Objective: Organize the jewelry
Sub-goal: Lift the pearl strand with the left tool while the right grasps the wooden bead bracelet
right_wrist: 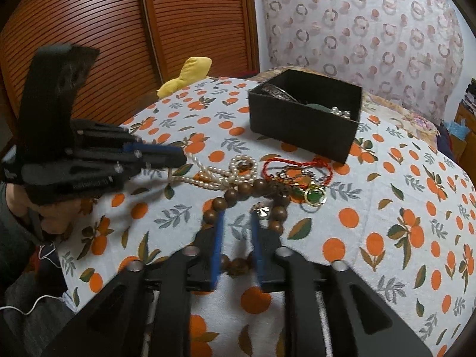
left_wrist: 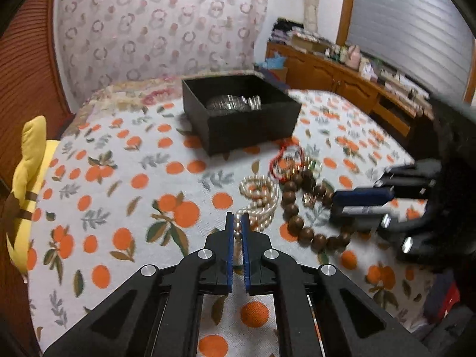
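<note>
A pile of jewelry lies on the orange-print cloth: a pearl necklace (left_wrist: 261, 199), a brown wooden bead bracelet (left_wrist: 300, 208), a red cord (left_wrist: 285, 160) and a green pendant (right_wrist: 314, 195). My left gripper (left_wrist: 237, 218) is shut on the near end of the pearl necklace (right_wrist: 217, 172). My right gripper (right_wrist: 237, 217) is open over the wooden bead bracelet (right_wrist: 244, 190), with beads between its fingers. A black box (left_wrist: 238, 110) with jewelry inside stands behind the pile; it also shows in the right wrist view (right_wrist: 303, 116).
A yellow plush toy (left_wrist: 26, 196) lies at the cloth's left edge. A wooden slatted door (right_wrist: 119, 29) and a patterned curtain (left_wrist: 154, 26) stand behind. A wooden cabinet (left_wrist: 342, 74) with clutter runs along the right.
</note>
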